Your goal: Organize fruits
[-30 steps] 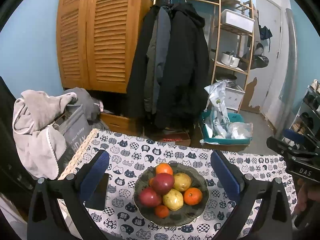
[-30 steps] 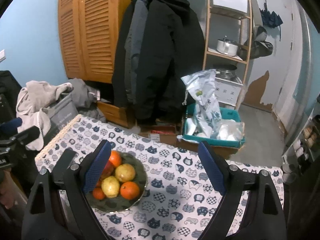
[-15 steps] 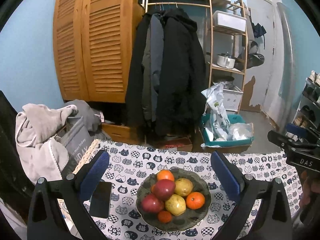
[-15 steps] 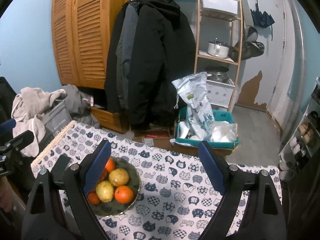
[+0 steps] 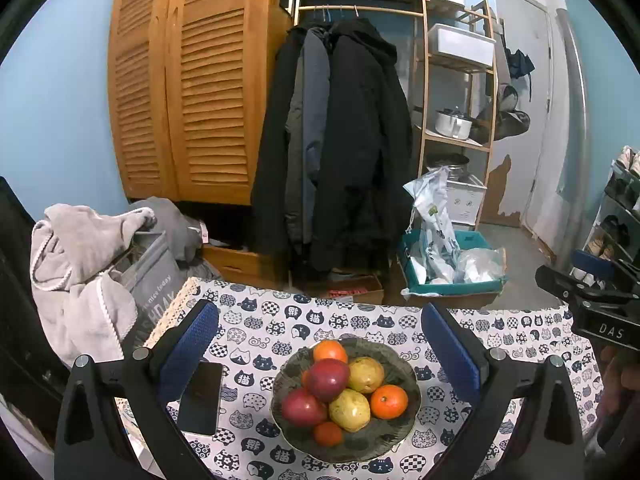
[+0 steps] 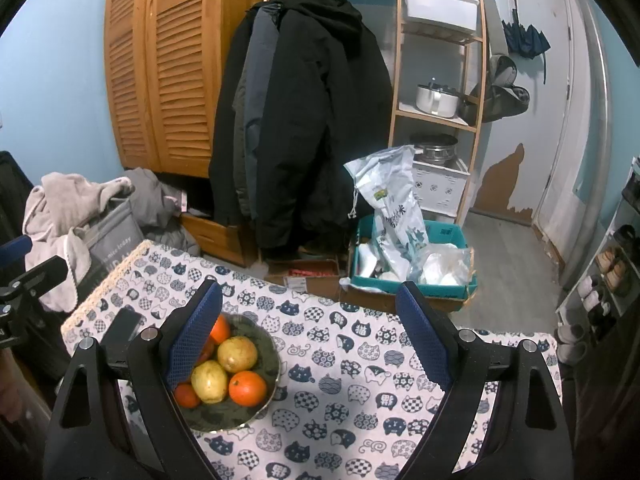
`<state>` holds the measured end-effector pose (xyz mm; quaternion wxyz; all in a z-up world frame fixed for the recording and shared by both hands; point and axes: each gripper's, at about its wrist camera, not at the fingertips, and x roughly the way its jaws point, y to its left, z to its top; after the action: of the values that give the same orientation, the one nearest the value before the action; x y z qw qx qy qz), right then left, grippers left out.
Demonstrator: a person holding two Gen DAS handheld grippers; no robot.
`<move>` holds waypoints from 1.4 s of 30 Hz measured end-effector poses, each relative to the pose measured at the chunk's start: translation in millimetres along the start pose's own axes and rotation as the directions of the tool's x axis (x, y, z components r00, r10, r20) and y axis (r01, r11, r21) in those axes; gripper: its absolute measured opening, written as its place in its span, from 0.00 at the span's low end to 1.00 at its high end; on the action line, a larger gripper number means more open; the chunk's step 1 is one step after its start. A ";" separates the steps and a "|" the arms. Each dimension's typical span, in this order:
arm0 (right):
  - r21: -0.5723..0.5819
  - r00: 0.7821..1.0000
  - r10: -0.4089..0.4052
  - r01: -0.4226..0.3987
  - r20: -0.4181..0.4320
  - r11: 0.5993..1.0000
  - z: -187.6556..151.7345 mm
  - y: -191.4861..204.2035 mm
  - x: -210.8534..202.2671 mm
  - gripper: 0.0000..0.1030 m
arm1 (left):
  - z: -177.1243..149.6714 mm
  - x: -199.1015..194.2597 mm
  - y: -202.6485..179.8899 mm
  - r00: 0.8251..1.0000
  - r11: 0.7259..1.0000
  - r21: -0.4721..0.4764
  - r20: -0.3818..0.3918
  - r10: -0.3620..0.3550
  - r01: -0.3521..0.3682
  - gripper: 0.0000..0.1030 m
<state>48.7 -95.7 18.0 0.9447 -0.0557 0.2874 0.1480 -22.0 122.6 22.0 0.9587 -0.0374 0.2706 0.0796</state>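
Left wrist view: fruits sit heaped in the bowl on the cat-print tablecloth; my left gripper and right gripper hover above, both spread wide, empty, apparently ready to pick.

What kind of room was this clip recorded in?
Probably a home entryway or hallway used for storage. Coats hang on an open rail beside a louvred wooden wardrobe, a shoe rack lines the wall, and a small table with a cat-print cloth holds a fruit bowl.

Home entryway: coats on a rail, louvered wardrobe, shoe rack, pot on shelving, cat-print tablecloth.
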 end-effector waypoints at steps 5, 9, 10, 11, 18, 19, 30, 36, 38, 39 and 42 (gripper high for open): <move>-0.001 1.000 0.000 0.000 -0.001 1.000 0.0 0.3 -0.3 0.85 | 0.0 0.1 0.2 1.000 1.000 0.001 0.000 -0.001 0.001 0.99; 0.000 1.000 0.001 -0.001 -0.001 1.000 -0.1 0.5 -0.5 0.85 | -0.1 -0.7 0.2 1.000 1.000 -0.001 -0.001 0.000 0.000 0.99; -0.001 1.000 0.000 0.000 -0.001 1.000 -0.1 0.6 -0.4 0.85 | -0.1 -0.3 0.3 1.000 1.000 -0.001 0.000 -0.001 0.001 0.99; -0.002 1.000 -0.001 0.001 -0.001 1.000 -0.1 0.5 -0.4 0.85 | 0.0 0.2 0.4 1.000 1.000 0.000 -0.001 -0.001 0.001 0.99; -0.001 1.000 -0.001 0.001 -0.001 1.000 -0.1 0.5 -0.4 0.85 | -0.1 -0.2 0.8 1.000 1.000 0.000 -0.003 -0.003 0.003 0.99; -0.002 1.000 -0.001 0.001 -0.002 1.000 0.0 0.9 -0.4 0.85 | 0.3 -0.5 0.7 1.000 1.000 -0.001 -0.005 -0.001 0.001 0.99; -0.004 1.000 -0.001 0.001 -0.003 1.000 0.2 0.8 -0.5 0.85 | 0.9 -0.4 0.1 1.000 1.000 -0.011 -0.009 0.020 -0.020 0.99; -0.004 1.000 -0.002 0.002 -0.002 1.000 0.4 1.7 -0.5 0.85 | 0.3 -1.5 -1.0 0.999 0.999 -0.010 -0.005 0.041 -0.041 0.99; -0.003 1.000 -0.003 0.003 -0.002 1.000 0.4 1.7 -0.5 0.85 | 0.2 -1.8 -2.4 0.999 0.999 -0.005 -0.006 0.047 -0.047 0.99; -0.007 1.000 -0.002 0.002 -0.003 1.000 0.4 1.9 -0.5 0.85 | 0.3 -1.9 -2.7 0.999 0.999 -0.005 -0.007 0.047 -0.047 0.99; -0.013 1.000 -0.001 0.001 -0.006 1.000 0.4 1.8 -0.4 0.85 | 0.3 -1.3 -2.6 0.999 0.999 -0.008 -0.013 0.041 -0.041 0.99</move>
<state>48.1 -94.0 18.5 0.9436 -0.0623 0.2890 0.1492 -22.5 119.9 23.1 0.9549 -0.0361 0.2772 0.1001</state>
